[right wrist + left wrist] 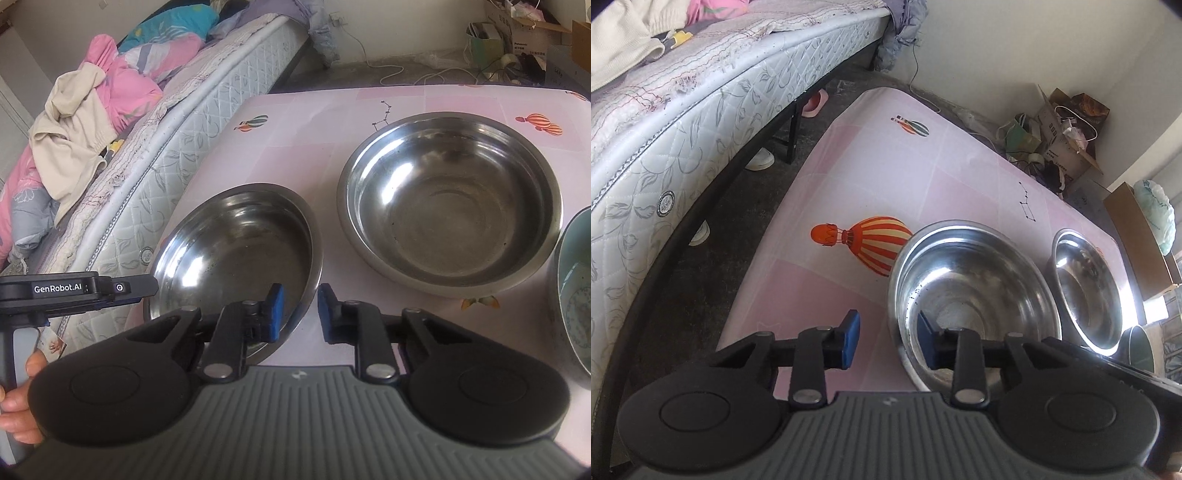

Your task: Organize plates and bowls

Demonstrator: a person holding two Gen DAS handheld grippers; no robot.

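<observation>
Both grippers are working the same near steel bowl (236, 254), which sits on the pink table (886, 147) on the bed (177, 155) side of the bigger far steel bowl (450, 199). The whole thing hinges on the rim: the right gripper (300, 314) is spread open straddling the near bowl's rim on the side facing the far bowl, one pad inside, one outside, not pinched yet as far as I can tell. The left gripper (886, 341) is open too, straddling the bed-side rim of that bowl. Both are about equally close, so either could lift. Round bowls, so no long axis to worry about. The right wrist view shows a teal bowl (576, 295) just past the far bowl; the left view only catches a sliver of it.
</observation>
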